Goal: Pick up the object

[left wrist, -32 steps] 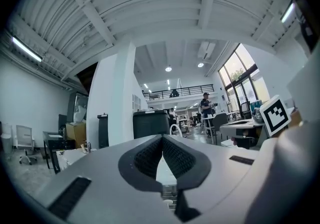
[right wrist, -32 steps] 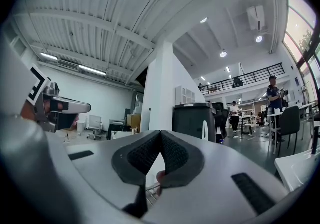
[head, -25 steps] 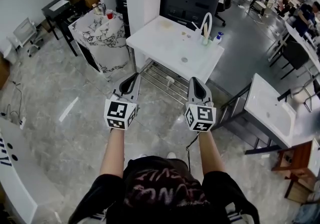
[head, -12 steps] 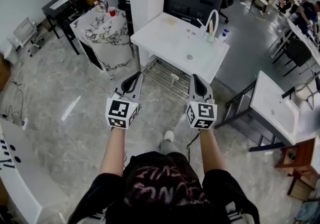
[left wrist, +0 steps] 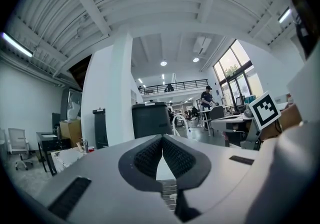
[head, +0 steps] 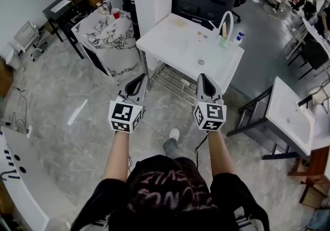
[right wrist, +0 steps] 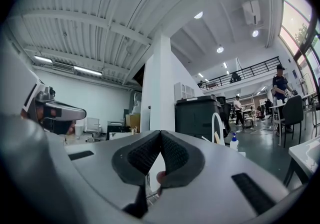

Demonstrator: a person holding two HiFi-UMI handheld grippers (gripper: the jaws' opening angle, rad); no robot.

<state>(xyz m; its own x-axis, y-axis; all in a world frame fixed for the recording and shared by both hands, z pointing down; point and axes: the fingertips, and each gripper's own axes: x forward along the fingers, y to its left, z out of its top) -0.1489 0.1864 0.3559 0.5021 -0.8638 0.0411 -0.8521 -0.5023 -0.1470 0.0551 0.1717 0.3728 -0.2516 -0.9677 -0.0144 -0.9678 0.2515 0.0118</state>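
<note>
Short of the white rectangular surface (head: 172,39), on a grey marbled floor (head: 77,137), a person holds the left tongs (head: 141,77) and the right tongs (head: 202,77) out in front, with the pickup not yet begun. Both pairs are pressed together at the tips and grip nothing, as each gripper view shows. Nothing has been lifted or touched. Which object is meant cannot be told from here. The likeliest candidates stand at the surface's far right corner: a small bottle with a blue cap (head: 237,37) just beside a white arched fitting (head: 227,18). A few small bits lie near the middle of the surface, too small to name. Reaching any of them, opening one pair of tongs and closing on the object all appear to remain. Both bare forearms stretch forward, roughly parallel and side by side. The marker cubes sit nearest the body, and the tongs point toward the near edge of the surface, over the metal wire rack (head: 170,78) beneath it. One light shoe (head: 174,134) is set forward on the floor between the arms. A marble-patterned counter (head: 105,36) with a red cup (head: 115,13) stands off to the left.
</note>
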